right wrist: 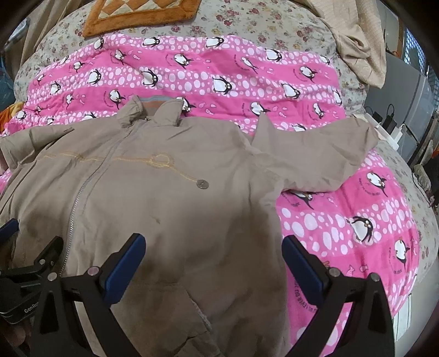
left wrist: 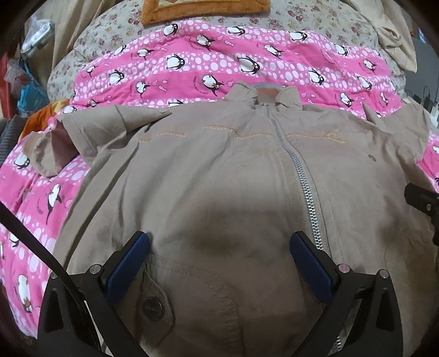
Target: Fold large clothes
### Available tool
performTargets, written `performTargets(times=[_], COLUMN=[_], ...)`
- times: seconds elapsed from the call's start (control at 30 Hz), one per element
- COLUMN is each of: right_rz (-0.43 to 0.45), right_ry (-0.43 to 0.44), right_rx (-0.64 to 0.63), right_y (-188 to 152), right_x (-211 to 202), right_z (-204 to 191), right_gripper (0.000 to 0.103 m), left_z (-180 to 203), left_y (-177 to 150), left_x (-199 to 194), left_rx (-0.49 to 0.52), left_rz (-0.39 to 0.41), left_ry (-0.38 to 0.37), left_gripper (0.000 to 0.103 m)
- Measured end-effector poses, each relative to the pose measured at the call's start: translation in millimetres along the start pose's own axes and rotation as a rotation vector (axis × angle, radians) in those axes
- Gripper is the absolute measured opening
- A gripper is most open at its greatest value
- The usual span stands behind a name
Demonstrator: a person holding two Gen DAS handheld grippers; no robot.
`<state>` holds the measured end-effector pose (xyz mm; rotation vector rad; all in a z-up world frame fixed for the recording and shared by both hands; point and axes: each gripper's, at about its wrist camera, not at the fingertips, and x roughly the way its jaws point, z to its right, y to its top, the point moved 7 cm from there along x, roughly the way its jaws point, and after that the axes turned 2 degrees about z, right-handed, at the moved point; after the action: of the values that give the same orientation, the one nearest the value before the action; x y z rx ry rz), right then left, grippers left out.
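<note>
Lying front-up and zipped on the bed, the beige jacket [left wrist: 219, 170] has its collar [left wrist: 263, 96] toward the far side and both sleeves spread outward; the sleeve [right wrist: 315, 153] on the right side angles across the pink penguin-print quilt [right wrist: 219, 74] beneath it. A metal snap [left wrist: 152, 307] shows on a lower pocket flap. Left tongs [left wrist: 219, 258] hover over the lower front, blue pads set wide apart, holding nothing. Right tongs [right wrist: 214, 261] likewise stand wide open and unloaded above the jacket's right side. A floral bedspread [right wrist: 260, 19] lies under the quilt, with an orange-bordered cushion [right wrist: 142, 13] at the far edge.
</note>
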<state>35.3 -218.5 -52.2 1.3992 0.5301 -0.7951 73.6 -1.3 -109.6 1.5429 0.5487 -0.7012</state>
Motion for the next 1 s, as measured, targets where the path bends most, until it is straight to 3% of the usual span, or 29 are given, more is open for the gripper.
performTargets(times=[0.17,0.27,0.37,0.53,0.63,0.67,0.77,0.93,1.0], right_rz=[0.004,0.002,0.007,-0.006,-0.015,-0.018,-0.027,-0.05,-0.059], right_ry=[0.023,0.038,0.057,0.076,0.096,0.1,0.106,0.113,0.116], right_rx=[-0.004,-0.011,-0.021,-0.055,-0.068,-0.079,-0.101,-0.108,-0.107], right_y=[0.1,-0.3,0.0,-3.3,-5.5,-6.7,-11.3,-15.0,-15.6], right_x=[-2.2,-2.2,-4.6,-4.5,-4.4,-4.2,-4.2,0.1,2.1], right_z=[-5.5,-10.6,-16.8,-23.9,-27.5,-28.9,-30.9,-30.8,-31.6], right_gripper=[0.101,0.101,0.101,0.101,0.102,0.101,0.102,0.102,0.101], left_z=[-12.9,-40.4,-92.4,-215.8,-278.2,-304.1,-348.6,-366.7,-370.6], left_y=[8.1,28.3,57.5,101.9,107.7,102.7,84.8,70.3,70.6], left_x=[-6.4,-15.5,-27.3,-62.3,-64.0,-54.7,-23.9,26.1,40.1], left_rx=[-0.075,-0.149,-0.243,-0.412,-0.428,-0.436,-0.48,-0.57,-0.569], left_rz=[-0.027,0.0,0.047,0.176,0.235,0.219,0.144,0.062,0.046], left_ry=[-0.068,-0.06,-0.005,0.104,0.195,0.238,0.261,0.124,0.149], left_gripper=[0.088,0.087,0.087,0.086,0.086,0.085,0.074,0.059,0.052])
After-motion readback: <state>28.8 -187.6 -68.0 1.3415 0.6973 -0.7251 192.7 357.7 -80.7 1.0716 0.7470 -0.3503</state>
